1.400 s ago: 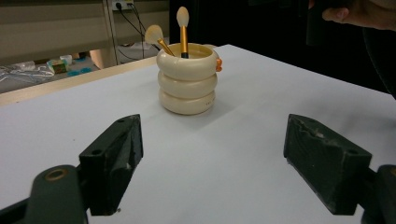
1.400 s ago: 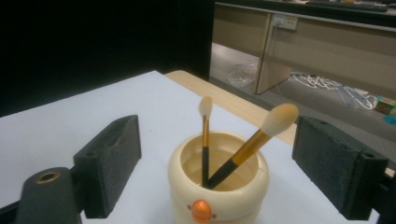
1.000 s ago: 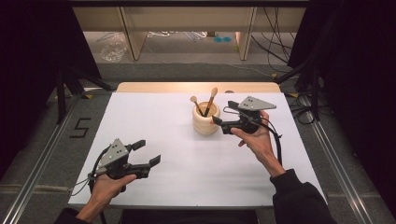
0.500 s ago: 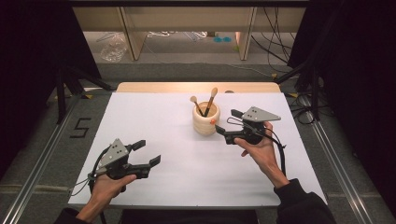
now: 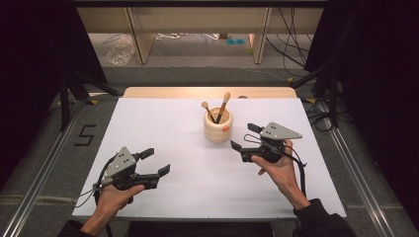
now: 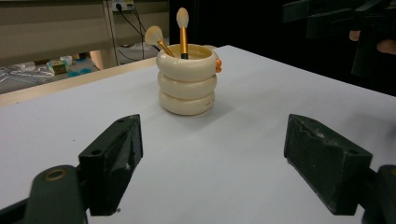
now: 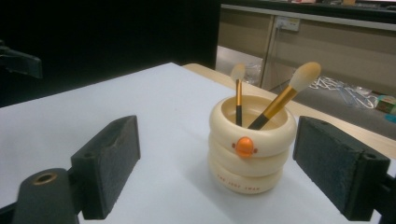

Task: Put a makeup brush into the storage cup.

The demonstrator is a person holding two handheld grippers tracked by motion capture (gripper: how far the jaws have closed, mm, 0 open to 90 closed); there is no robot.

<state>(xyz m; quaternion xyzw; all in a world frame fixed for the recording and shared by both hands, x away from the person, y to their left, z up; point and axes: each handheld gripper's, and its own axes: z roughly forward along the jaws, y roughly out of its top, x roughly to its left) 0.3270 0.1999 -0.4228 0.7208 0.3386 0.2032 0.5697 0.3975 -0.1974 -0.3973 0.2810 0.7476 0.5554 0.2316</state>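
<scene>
The left gripper [image 5: 155, 161] is resting low over the near left part of the white table [image 5: 163, 123], held in the person's left hand [image 5: 114, 196]; its black jaws are standing wide apart with nothing between them. In the left gripper view the jaw pads are looking matte and slightly scuffed, blocky in shape.

Toward the middle of the table, nearer the far edge, a cream holder [image 5: 218, 125] is standing upright. It is shaped like three stacked rounded rings, smooth and glossy, with a small orange knob [image 7: 244, 146] on its upper ring. Two brushes are leaning inside it: a shorter one [image 7: 237, 93] with a pale rounded tuft, and a longer one [image 7: 285, 94] with a gold and black handle and a soft cream tip.

Just to the right of the holder, not touching it, the right gripper [image 5: 243, 137] is hovering in the right hand [image 5: 277, 170], jaws spread open and empty, pointing toward the holder.
</scene>
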